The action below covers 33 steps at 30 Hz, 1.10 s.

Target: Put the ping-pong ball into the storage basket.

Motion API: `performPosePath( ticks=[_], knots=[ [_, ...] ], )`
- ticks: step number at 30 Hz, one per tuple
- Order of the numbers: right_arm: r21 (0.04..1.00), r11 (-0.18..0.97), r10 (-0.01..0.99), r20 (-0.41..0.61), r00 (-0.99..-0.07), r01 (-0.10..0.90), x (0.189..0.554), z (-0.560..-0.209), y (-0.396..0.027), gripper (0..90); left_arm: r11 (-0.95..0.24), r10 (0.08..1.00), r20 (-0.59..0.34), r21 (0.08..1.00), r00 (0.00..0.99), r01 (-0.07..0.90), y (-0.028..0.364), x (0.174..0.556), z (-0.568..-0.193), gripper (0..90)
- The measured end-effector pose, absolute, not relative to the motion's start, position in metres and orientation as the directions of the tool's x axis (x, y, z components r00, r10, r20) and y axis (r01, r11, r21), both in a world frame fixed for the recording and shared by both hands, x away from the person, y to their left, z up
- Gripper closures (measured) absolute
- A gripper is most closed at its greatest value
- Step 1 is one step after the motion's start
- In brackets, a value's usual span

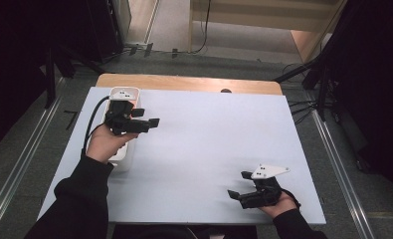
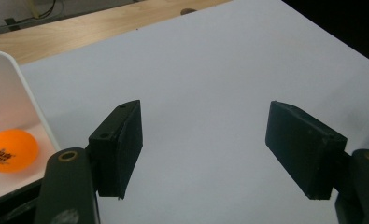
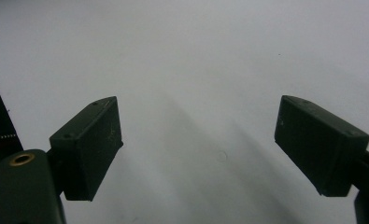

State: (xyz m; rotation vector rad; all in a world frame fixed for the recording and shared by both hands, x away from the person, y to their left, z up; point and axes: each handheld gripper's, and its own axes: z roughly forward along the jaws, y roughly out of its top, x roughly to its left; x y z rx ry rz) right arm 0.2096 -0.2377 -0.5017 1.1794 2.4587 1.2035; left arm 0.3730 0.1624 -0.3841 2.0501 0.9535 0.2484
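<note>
left gripper [image 1: 151, 117] agape, empty, beside tray [image 1: 126, 93] | right gripper [image 1: 239, 185] agape, idle | risk: clipping tray wall, ball [image 2: 10, 150] rolling off

The small round orange plastic ball [image 2: 8, 150], lying in the white plastic tray [image 2: 14, 88] at the left edge of the left gripper view, bears a dark printed brand mark on its side; the letters are too small and blurred to make out for certain; no other text, number or sign can be read anywhere.
</note>
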Motion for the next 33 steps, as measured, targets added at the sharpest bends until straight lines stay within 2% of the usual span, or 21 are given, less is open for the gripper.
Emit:
performPosePath(
  ticks=[33],
  knots=[
    [0.724, 0.369, 0.708, 0.188, -0.681, 0.583, 0.209, -0.501, -0.238, 13.5, -0.420, 0.643, -0.146, 0.754, 0.752, 0.505, 0.138, 0.355, -0.402, 28.4]
  ],
)
